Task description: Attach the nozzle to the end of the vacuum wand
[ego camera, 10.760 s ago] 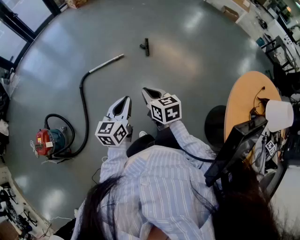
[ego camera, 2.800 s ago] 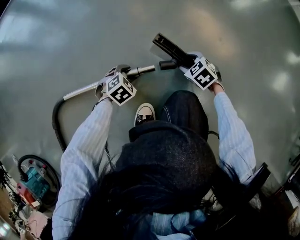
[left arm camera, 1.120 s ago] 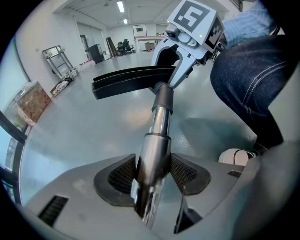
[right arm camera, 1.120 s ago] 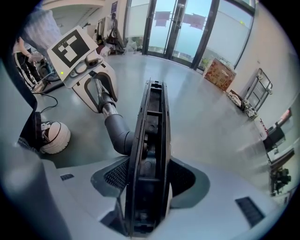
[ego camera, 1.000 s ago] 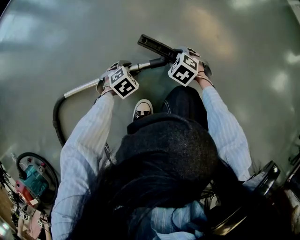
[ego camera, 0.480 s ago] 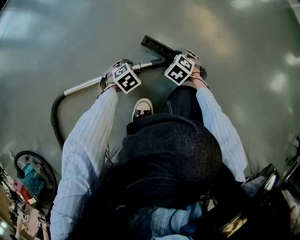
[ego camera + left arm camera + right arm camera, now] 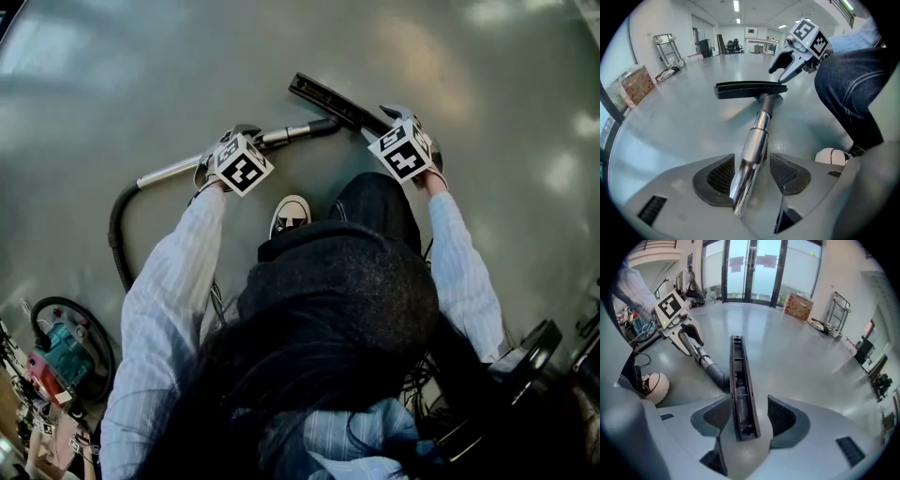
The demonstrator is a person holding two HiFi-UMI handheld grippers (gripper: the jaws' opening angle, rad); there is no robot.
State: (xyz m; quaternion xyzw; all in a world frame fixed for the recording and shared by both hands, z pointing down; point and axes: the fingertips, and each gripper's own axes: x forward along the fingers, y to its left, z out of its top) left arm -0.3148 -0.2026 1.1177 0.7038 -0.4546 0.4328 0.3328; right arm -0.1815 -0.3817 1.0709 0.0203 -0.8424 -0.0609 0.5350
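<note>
Site: a large hall with a smooth grey floor (image 7: pixel 141 75).

**Head view.** The left gripper (image 7: pixel 246 141) is clamped on the metal wand (image 7: pixel 178 170). The nozzle (image 7: pixel 323 94) now sits on the wand's far end. 2.8 s ago the 2 parts were apart, with a gap between them. The right gripper (image 7: pixel 392 114) has shifted from the nozzle's neck out to the right end of its head. Judgement: the joint is made and the task is at or near completion. The hose (image 7: pixel 116 234) runs back to the vacuum cleaner (image 7: pixel 58 361), which the frame edge cuts off.

**Left gripper view.** Both jaws are closed on the wand, which runs straight ahead into the nozzle's black neck. No gap shows at the joint. Whether it is pushed fully home cannot be confirmed.

**Right gripper view.** The 2 jaws stand apart. The nozzle's end lies between them with clear space on 1 side, so the hold is released. The joint is small and dark here and hard to read.
</note>
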